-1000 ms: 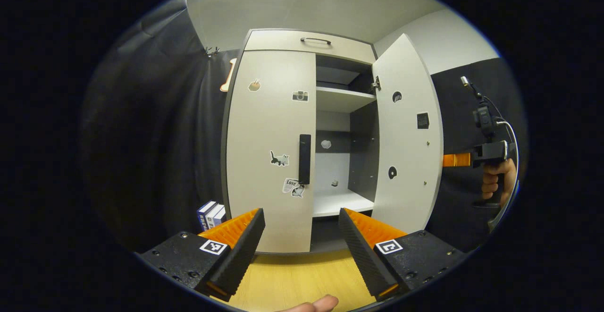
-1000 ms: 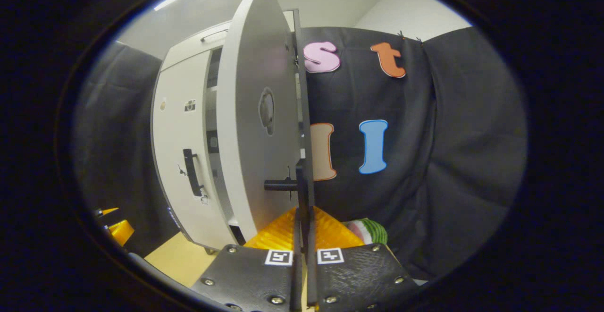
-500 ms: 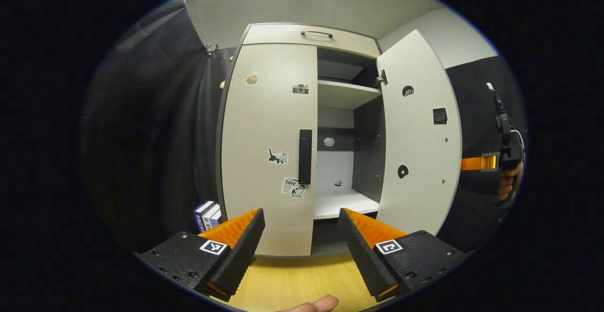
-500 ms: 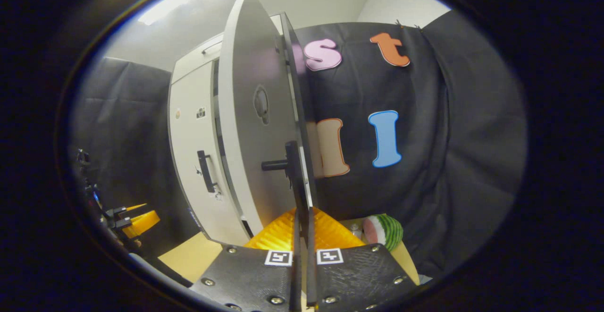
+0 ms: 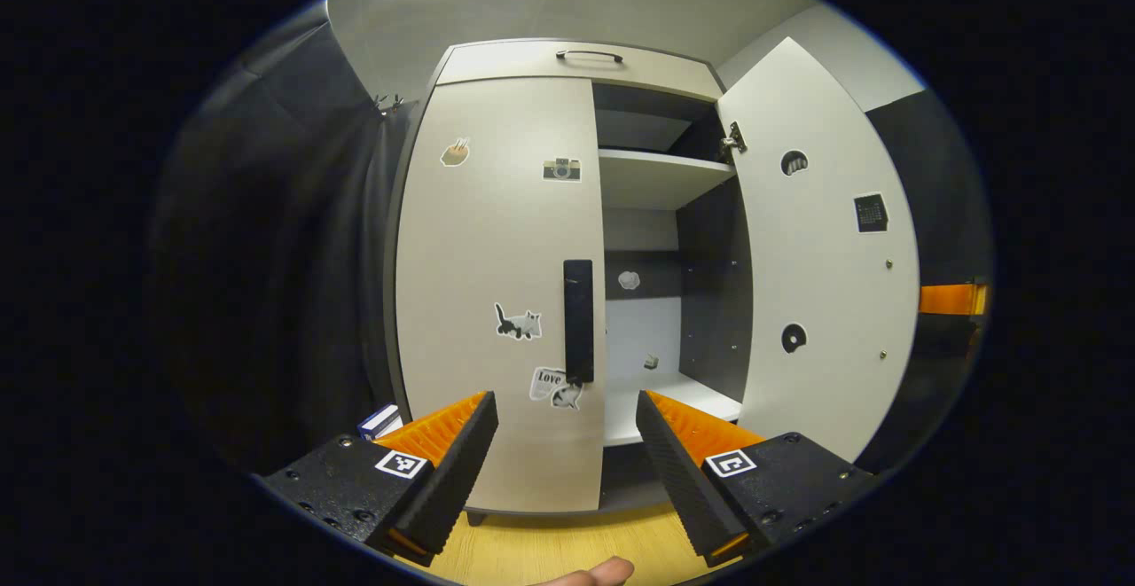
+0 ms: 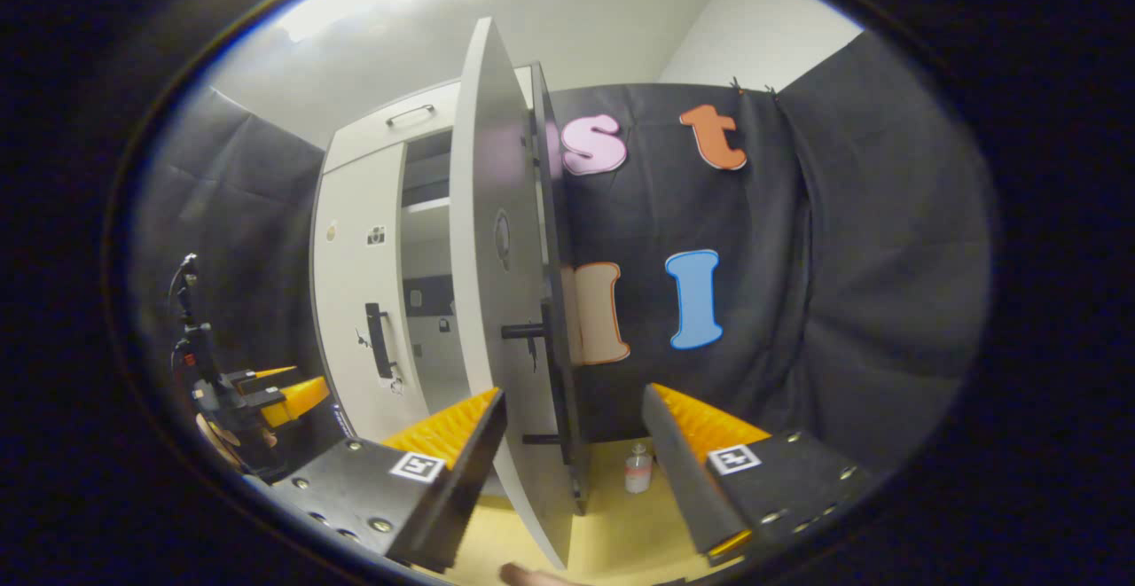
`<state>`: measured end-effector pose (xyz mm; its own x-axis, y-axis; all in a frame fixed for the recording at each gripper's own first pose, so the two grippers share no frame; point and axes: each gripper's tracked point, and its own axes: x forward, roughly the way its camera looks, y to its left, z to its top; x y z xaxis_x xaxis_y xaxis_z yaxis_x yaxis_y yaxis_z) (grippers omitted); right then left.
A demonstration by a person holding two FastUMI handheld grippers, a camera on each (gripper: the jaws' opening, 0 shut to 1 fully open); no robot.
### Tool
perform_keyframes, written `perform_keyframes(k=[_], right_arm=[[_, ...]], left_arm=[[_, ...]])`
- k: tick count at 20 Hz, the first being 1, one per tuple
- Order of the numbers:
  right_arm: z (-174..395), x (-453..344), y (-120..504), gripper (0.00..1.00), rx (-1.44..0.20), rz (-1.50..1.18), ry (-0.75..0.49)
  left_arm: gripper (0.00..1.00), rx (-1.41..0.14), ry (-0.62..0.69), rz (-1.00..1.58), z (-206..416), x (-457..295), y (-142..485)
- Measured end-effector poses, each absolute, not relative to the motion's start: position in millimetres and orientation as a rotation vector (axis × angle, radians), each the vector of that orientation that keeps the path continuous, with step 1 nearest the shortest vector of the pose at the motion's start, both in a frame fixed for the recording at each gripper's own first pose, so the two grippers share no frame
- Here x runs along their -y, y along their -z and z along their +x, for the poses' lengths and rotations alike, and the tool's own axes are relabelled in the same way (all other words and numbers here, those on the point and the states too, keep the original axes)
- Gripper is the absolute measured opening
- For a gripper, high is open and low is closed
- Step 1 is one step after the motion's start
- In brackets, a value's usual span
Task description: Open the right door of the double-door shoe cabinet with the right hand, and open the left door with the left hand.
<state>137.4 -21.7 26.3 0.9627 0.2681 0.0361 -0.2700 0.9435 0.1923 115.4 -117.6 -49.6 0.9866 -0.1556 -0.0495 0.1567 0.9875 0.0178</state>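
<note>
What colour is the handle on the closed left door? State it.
Black: the left door's handle is a plain black vertical bar, shown best in the left gripper view.

Left gripper view: shoe cabinet (image 5: 532, 63) ahead on floor; closed left door (image 5: 497, 302) with bar handle (image 5: 578, 320) at its right edge; right door (image 5: 825, 258) swung outward (shelf (image 5: 656, 174) inside). Right gripper view: small bottle (image 6: 637, 469) on floor behind right door.
</note>
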Motion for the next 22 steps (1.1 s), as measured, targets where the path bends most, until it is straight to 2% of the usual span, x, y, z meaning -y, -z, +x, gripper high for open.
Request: perform_keyframes(k=[2,6,7,8,15,17,20,21,22], right_arm=[[128.5,28.8,-28.4,1.0,0.029,0.196,-0.245],[105.8,35.7,-37.0,1.0,0.084,0.201,-0.22],[99.0,34.1,-37.7,0.96,0.094,0.199,-0.225],[94.3,33.6,-39.5,1.0,0.104,0.195,-0.227],[71.5,40.5,-44.9,1.0,0.162,0.174,-0.23],[68.2,39.4,-46.1,0.96,0.17,0.161,-0.238],[59.2,35.1,-45.0,1.0,0.175,0.175,-0.273],[58.9,37.0,-44.1,1.0,0.17,0.184,-0.268],[58.1,39.2,-43.3,0.96,0.167,0.192,-0.262]], left_arm=[[0.98,-0.055,0.132,0.026,138.3,116.8,55.0],[0.97,-0.086,0.155,0.024,189.4,134.7,63.0],[0.98,-0.079,0.162,0.017,200.9,140.6,59.4],[0.99,-0.065,0.172,0.018,211.8,147.9,53.8],[0.97,-0.07,0.123,0.024,266.7,151.6,38.6],[0.95,-0.065,0.108,0.022,273.6,148.0,33.8],[0.82,-0.075,0.099,0.0,274.7,142.8,29.3],[0.81,-0.085,0.091,-0.01,275.5,139.7,30.5],[0.7,-0.085,0.089,-0.017,274.2,140.8,29.1]])
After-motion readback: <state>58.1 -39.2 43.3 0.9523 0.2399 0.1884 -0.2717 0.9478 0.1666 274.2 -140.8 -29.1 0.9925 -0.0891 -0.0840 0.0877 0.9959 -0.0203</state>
